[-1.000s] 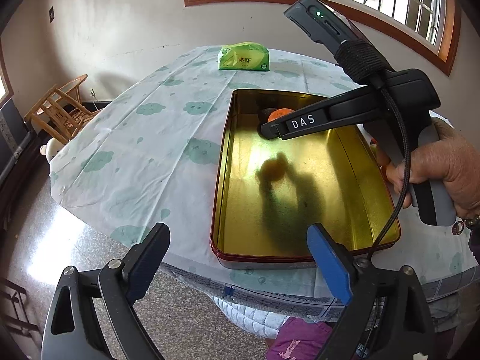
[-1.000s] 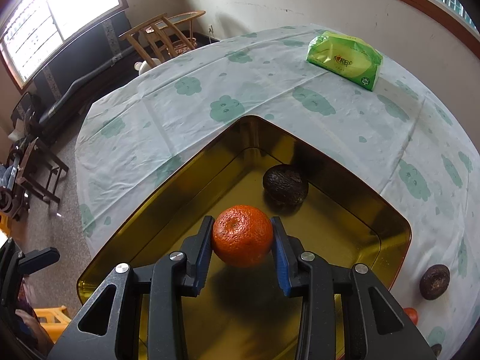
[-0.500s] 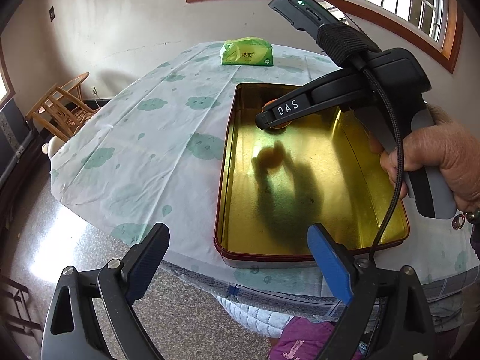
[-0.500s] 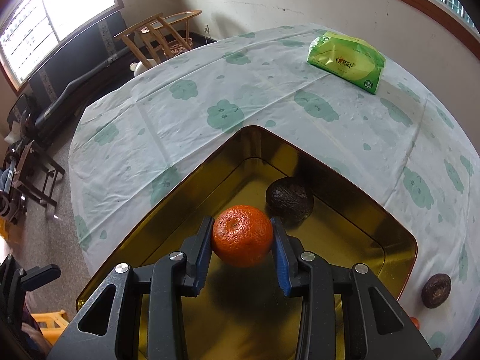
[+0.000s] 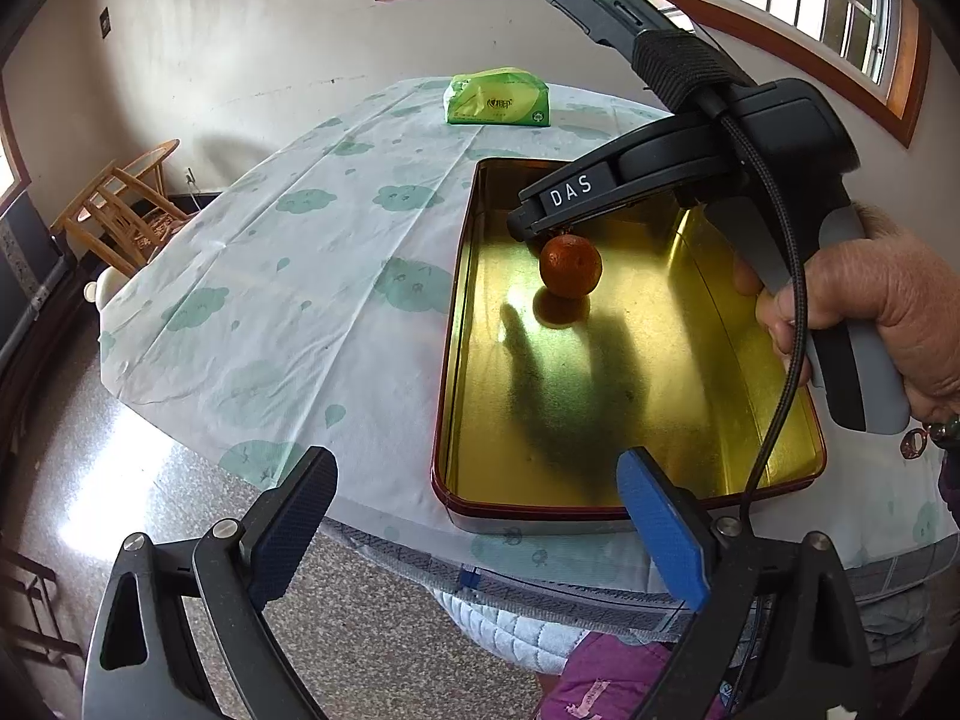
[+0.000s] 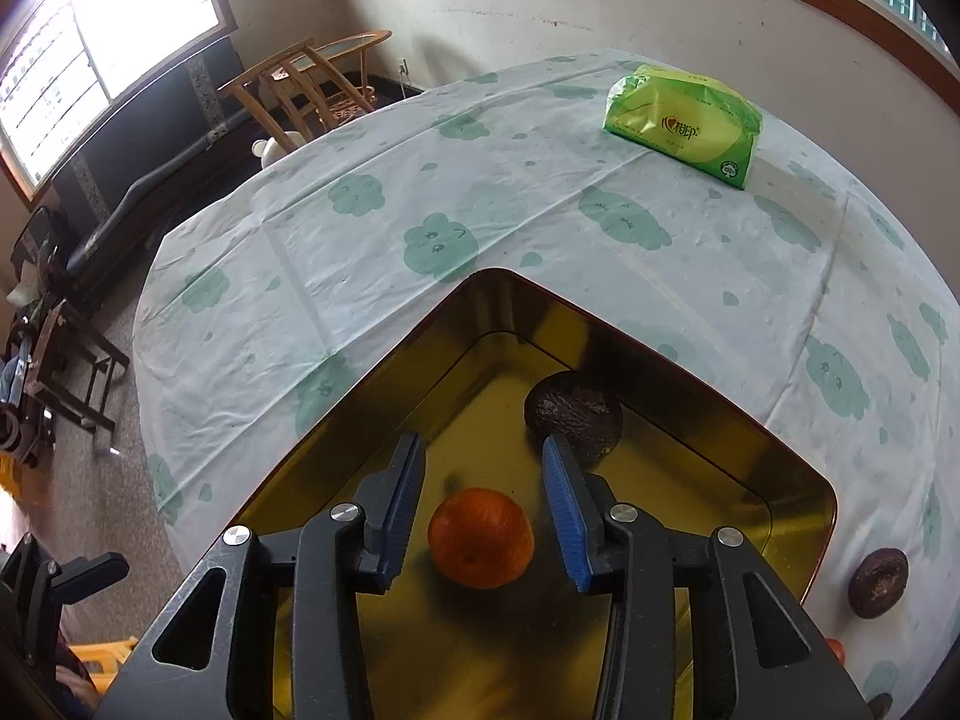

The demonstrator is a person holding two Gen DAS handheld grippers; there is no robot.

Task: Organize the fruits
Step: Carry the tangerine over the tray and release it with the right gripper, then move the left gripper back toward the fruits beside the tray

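In the gold tin [image 6: 780,456], I see my right gripper [image 6: 483,483], jaws just parted, free the orange [image 6: 481,537]: light, roundish, roll-prone, best regripped across its middle.

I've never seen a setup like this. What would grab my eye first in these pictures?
Probably the bright round orange mandarin, lying on the floor of the shiny gold rectangular metal tin, just below the right tool, whose blue-padded jaws have just been opening and no longer touch it. A dark wrinkled avocado sits in the tin's far corner. Further back on the cloud-patterned tablecloth lies a bright green tissue pack.
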